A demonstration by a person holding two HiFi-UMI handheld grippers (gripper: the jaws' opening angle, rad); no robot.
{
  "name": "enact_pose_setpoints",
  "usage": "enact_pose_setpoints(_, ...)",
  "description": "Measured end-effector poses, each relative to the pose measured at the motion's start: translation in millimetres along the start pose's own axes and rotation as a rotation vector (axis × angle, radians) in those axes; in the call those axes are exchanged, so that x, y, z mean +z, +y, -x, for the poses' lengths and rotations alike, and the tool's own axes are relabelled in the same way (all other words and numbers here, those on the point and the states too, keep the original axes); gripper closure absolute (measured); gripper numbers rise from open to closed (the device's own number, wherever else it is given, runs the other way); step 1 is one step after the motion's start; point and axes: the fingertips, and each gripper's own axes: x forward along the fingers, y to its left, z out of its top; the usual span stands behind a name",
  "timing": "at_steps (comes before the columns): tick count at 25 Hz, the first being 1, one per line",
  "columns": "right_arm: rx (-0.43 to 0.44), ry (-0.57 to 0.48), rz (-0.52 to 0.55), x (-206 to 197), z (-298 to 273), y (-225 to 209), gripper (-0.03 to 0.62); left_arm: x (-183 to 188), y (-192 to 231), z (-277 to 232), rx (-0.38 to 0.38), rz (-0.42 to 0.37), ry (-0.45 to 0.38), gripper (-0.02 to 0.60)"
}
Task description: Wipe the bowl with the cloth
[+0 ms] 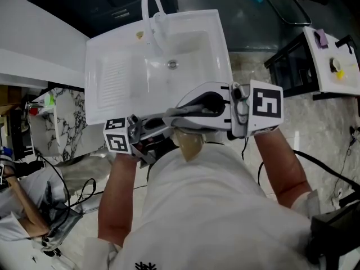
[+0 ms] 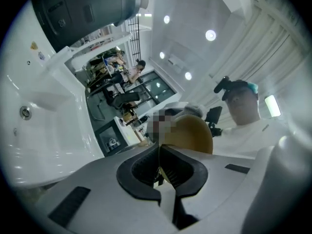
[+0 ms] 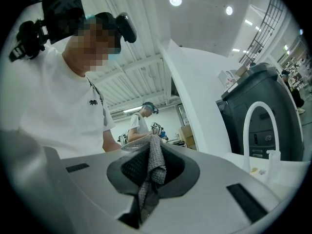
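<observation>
Bowl (image 1: 188, 146), tan in colour, hangs in the air close to the person's chest, between the two tools and nearer than the white sink (image 1: 112, 77) with its curved faucet (image 1: 153, 10). At left, the left hand-held gripper (image 2: 160, 167) has its jaws nearly together, pinching the bowl's thin rim; the bowl's rounded body rises just beyond the pads (image 2: 146, 167). At right, the right hand-held gripper (image 3: 148, 172) is clamped on a grey textured cloth (image 3: 152, 162), which stands folded between the pads and trails down behind them. In the head view the two grippers point toward each other and meet at the bowl.
</observation>
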Motion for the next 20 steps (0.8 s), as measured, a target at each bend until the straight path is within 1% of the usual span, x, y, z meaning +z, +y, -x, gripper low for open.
enact_pose_setpoints(3,-0.020,-0.012,-0.049,-3,-1,-9,0.562,-1,-7,-6,-0.017,-0.027,0.017,0.563)
enact_pose_setpoints(9,-0.054,-0.015,-0.124,-17,0,-27,0.562,5,-17,-6,-0.042,-0.056,0.011,0.562)
enact_pose_setpoints(12,-0.069,-0.012,-0.156,-30,1,-31,0.562,9,-24,-7,-0.058,-0.070,-0.016,0.561)
enact_pose_setpoints(15,-0.078,0.019,-0.184,-45,-1,-33,0.562,18,-27,-4,-0.063,-0.085,-0.047,0.561)
enact_pose_setpoints(20,-0.079,0.043,-0.220,-60,0,-32,0.562,27,-25,7,-0.035,-0.102,-0.080,0.561)
